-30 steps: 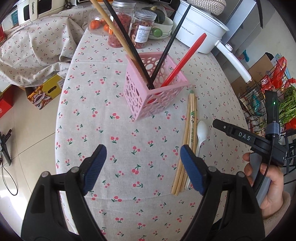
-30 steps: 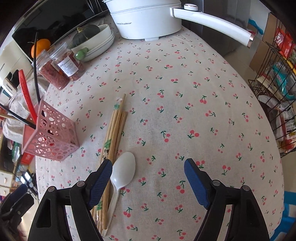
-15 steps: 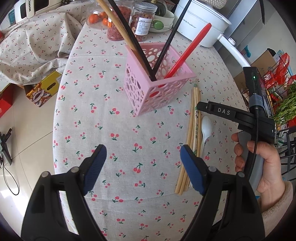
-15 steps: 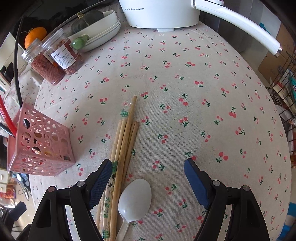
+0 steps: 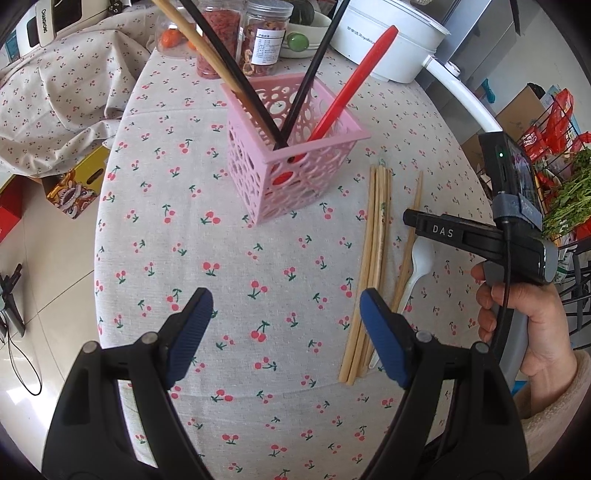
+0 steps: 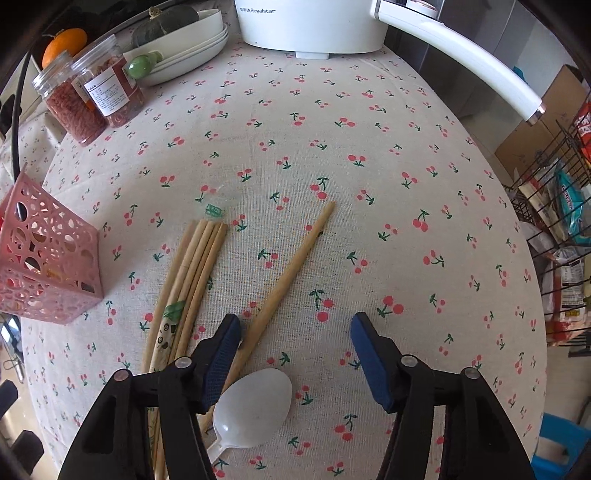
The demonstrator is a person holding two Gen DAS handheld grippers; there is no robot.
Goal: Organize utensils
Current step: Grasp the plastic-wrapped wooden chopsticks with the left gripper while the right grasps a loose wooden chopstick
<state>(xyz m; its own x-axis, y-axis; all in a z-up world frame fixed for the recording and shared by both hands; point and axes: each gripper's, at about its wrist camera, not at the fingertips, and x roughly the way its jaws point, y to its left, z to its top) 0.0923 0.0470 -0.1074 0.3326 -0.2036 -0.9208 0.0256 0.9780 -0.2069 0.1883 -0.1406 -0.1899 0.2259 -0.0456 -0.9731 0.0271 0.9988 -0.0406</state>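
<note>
A pink perforated basket (image 5: pixel 291 162) stands on the cherry-print tablecloth and holds a red utensil (image 5: pixel 351 85), black chopsticks (image 5: pixel 314 70) and a wooden one. It also shows in the right wrist view (image 6: pixel 44 266). A bundle of wooden chopsticks (image 5: pixel 373 251) (image 6: pixel 188 280) lies to its right. One chopstick (image 6: pixel 288 273) lies apart, angled away from the bundle. A white plastic spoon (image 6: pixel 251 406) (image 5: pixel 413 273) lies beside them. My left gripper (image 5: pixel 284 332) is open and empty above the cloth. My right gripper (image 6: pixel 295 350) is open, low over the spoon and the single chopstick.
Two jars of dried food (image 6: pixel 92 99), stacked white dishes (image 6: pixel 184 55) and a white electric pot (image 6: pixel 310 26) with a long handle (image 6: pixel 461 70) stand at the far side. A wire rack of packets (image 6: pixel 554 221) is beyond the table's right edge.
My right gripper has moved forward and lower over the spoon. One chopstick has been pushed out of the bundle and now lies angled to the right. My left gripper has shifted slightly toward the basket.
</note>
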